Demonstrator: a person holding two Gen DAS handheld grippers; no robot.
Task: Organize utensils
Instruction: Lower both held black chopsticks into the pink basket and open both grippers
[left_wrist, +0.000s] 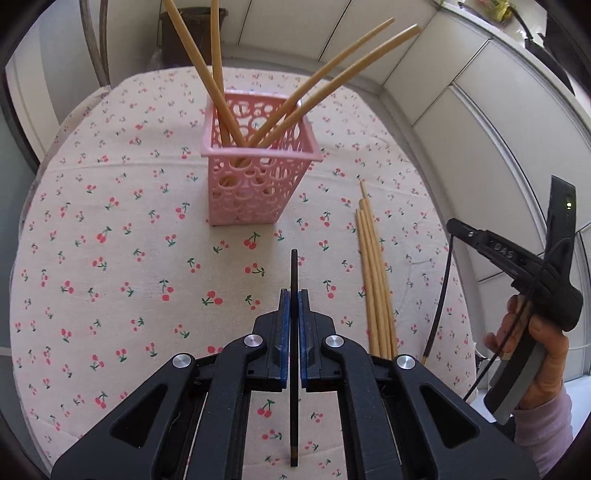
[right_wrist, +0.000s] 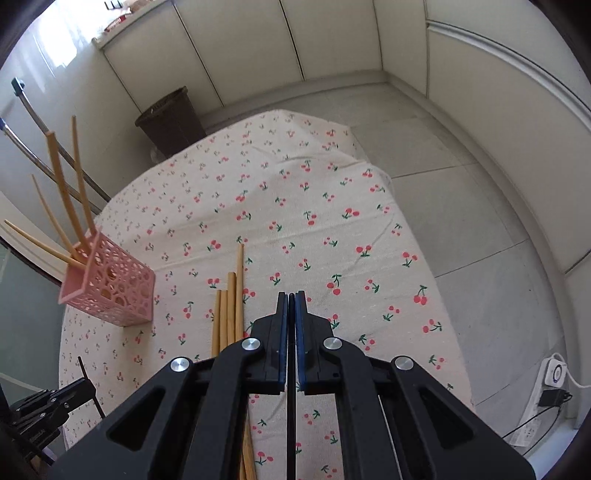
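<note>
The worktop (left_wrist: 110, 206) carries a pink basket (left_wrist: 255, 177) near its far edge, four bamboo chopsticks (left_wrist: 284, 110) standing inside. Loose bamboo chopsticks (left_wrist: 375, 280) lie toward the right edge. Left gripper (left_wrist: 294, 299) is clamped on a black chopstick (left_wrist: 294, 269); right gripper (right_wrist: 291, 306) likewise pinches a black stick (right_wrist: 291, 424) (seen edge-on). Recommend tipping each stick vertical above the basket mouth before release.

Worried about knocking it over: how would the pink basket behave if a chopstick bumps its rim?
The basket looks like thin openwork plastic, so probably light. It is tall and narrow, with four chopsticks leaning outward, so it may tip or slide on the cloth.
</note>
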